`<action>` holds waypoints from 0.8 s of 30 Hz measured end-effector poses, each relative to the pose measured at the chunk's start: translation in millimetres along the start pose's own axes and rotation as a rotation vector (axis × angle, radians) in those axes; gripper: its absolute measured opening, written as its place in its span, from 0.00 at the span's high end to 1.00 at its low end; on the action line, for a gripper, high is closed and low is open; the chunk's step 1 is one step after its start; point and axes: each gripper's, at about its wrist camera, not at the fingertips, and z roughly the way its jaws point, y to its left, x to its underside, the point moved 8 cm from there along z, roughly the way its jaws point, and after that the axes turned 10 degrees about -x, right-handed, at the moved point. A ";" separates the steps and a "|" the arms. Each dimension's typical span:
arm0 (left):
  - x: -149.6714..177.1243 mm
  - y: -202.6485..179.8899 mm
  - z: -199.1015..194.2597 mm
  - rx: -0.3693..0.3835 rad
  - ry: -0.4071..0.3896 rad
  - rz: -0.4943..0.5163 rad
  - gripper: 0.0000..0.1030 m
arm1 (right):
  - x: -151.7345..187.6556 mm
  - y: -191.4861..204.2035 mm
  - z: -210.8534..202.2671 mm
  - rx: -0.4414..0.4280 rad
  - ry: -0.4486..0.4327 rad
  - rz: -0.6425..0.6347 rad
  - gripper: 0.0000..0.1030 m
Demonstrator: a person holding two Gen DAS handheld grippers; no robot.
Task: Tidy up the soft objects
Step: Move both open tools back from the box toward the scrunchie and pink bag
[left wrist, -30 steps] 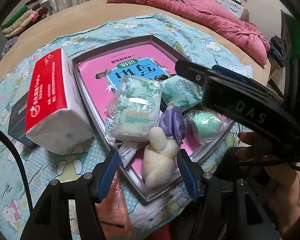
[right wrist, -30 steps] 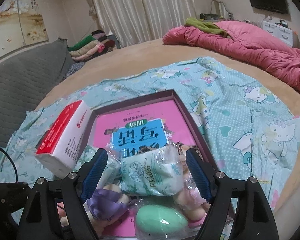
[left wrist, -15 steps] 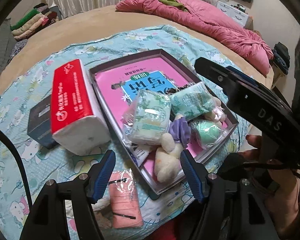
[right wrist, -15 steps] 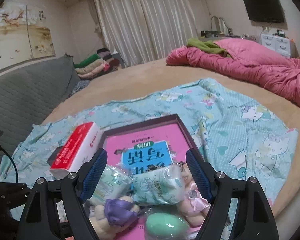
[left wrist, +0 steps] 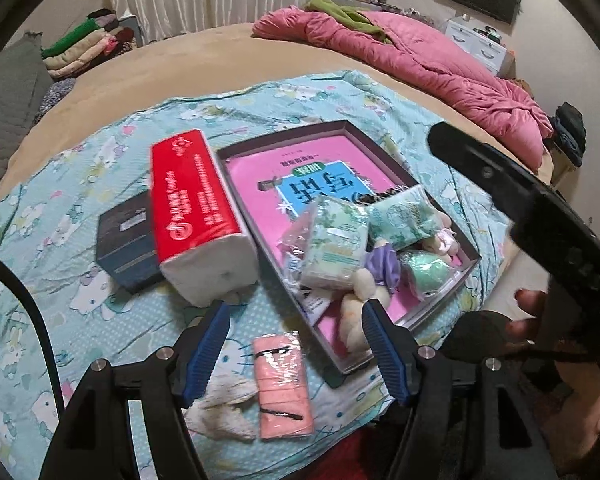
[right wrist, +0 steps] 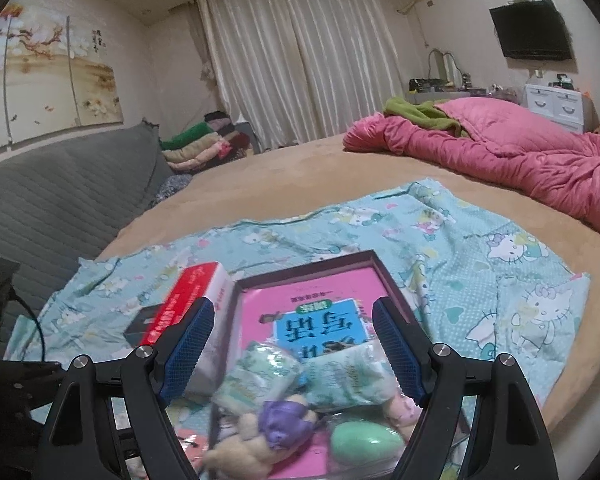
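A dark-rimmed box (left wrist: 342, 125) with a pink printed floor lies on the cartoon-cat sheet. It holds two green tissue packs (left wrist: 334, 248), a cream plush with a purple bow (left wrist: 374, 270) and a bagged mint egg (left wrist: 424, 270). My left gripper (left wrist: 295, 320) hovers open and empty above the box's near corner. A pink wrapped pack (left wrist: 282, 384) and a white plush (left wrist: 224, 404) lie on the sheet below it. My right gripper (right wrist: 292, 326) is open and empty, raised over the box (right wrist: 312, 266), with the tissue packs (right wrist: 352, 376) below its fingers.
A red-and-white tissue brick (left wrist: 192, 200) leans on a dark small box (left wrist: 128, 240) left of the tray. A pink quilt (right wrist: 500, 152) lies at the back right, folded clothes (right wrist: 200, 144) at the back left. The other gripper's body (left wrist: 520, 208) and a hand (left wrist: 532, 320) are at the right.
Both grippers have risen and drawn back from the box, which now looks smaller. The pink pack and white plush came into the left wrist view. The left jaws stand slightly wider.
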 end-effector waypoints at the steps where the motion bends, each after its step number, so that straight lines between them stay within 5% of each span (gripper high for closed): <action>1: -0.2 4.4 -2.9 -0.002 -0.007 -0.007 0.34 | -1.7 5.3 -1.8 -0.009 -0.003 -0.001 0.20; 24: 19.8 97.1 -31.8 -0.050 -0.039 -0.167 0.34 | 18.7 91.7 -13.7 -0.079 0.128 -0.013 0.20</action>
